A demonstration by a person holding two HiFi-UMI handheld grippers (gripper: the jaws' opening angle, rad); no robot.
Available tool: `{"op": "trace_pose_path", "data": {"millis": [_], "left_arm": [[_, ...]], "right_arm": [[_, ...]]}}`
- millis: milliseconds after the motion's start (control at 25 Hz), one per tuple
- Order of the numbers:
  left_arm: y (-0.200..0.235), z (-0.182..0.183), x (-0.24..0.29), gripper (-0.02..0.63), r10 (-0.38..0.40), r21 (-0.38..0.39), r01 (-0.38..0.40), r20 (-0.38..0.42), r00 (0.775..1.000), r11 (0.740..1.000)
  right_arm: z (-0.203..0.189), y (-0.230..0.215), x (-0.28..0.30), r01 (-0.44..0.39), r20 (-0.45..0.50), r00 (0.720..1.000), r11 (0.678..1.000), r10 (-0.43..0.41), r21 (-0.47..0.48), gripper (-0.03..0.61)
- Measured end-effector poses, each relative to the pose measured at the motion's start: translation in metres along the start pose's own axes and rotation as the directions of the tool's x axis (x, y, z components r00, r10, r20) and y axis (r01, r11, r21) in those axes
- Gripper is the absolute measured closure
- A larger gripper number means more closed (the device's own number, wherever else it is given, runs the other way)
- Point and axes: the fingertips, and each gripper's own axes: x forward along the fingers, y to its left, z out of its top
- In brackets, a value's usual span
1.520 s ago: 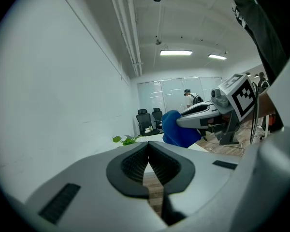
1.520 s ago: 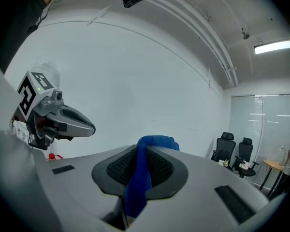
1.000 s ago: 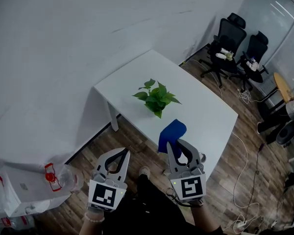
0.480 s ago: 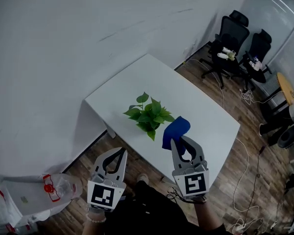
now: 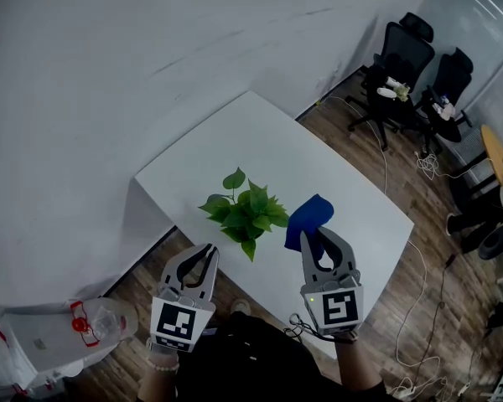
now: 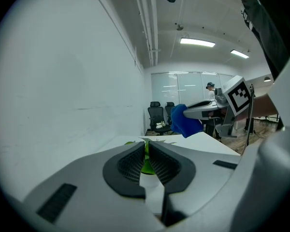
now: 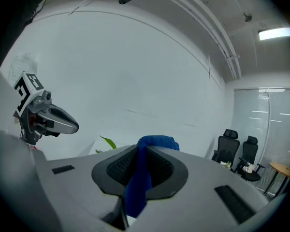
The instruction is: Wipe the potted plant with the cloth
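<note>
The potted plant (image 5: 245, 212), a small bunch of green leaves, stands on the white table (image 5: 318, 162) near its front edge. My right gripper (image 5: 314, 234) is shut on the blue cloth (image 5: 308, 219), which bunches up past the fingertips just right of the plant. In the right gripper view the cloth (image 7: 141, 178) hangs down between the shut jaws, and a leaf (image 7: 108, 142) pokes up behind them. My left gripper (image 5: 208, 249) hangs shut and empty before the table's front edge, left of the plant. The left gripper view shows a sliver of green plant (image 6: 145, 164) beyond the closed tips.
Two black office chairs (image 5: 402, 53) stand at the back right on the wooden floor, with cables (image 5: 427, 249) trailing beside the table. A clear bottle with a red band (image 5: 88, 321) sits at the lower left. A white wall (image 5: 109, 74) runs behind the table.
Both grippers have come closer to the table. The plant now lies nearer and between them, and the blue cloth has reached its right side.
</note>
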Motion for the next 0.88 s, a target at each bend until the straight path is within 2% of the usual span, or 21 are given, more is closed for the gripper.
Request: {"op": "trace_pose_path", "data": {"millis": [120,280,400,520,640,880], "left_arm": [[-0.004,-0.014,0.013,0.586,-0.03,0.016,0.031,-0.057,0.998,0.999],[-0.018,-0.038,0.025,0.397,-0.104,0.022,0.107,-0.135,0.985,0.994],[-0.022,-0.056,0.033,0.32,-0.11,0.02,0.116,-0.193,0.975,0.993],[-0.023,-0.073,0.041,0.29,-0.115,0.009,0.121,-0.239,0.964,0.993],[-0.026,-0.081,0.051,0.27,-0.154,-0.02,0.154,-0.255,0.955,0.988],[-0.023,-0.102,0.076,0.25,-0.205,-0.014,0.211,-0.305,0.93,0.977]], "right_arm": [[-0.002,-0.005,0.003,-0.018,0.003,1.0,0.999,0.018,-0.035,0.503],[-0.012,-0.011,0.004,-0.02,-0.005,1.0,0.999,0.02,-0.027,0.503],[-0.018,-0.016,0.005,-0.011,-0.013,1.0,1.0,0.011,-0.008,0.503],[-0.025,-0.021,0.006,0.001,-0.025,1.0,1.0,-0.001,0.003,0.503],[-0.034,-0.029,0.008,0.021,-0.046,0.999,1.0,-0.021,0.012,0.503],[-0.042,-0.044,0.026,0.037,-0.057,0.998,0.999,-0.037,0.007,0.503]]}}
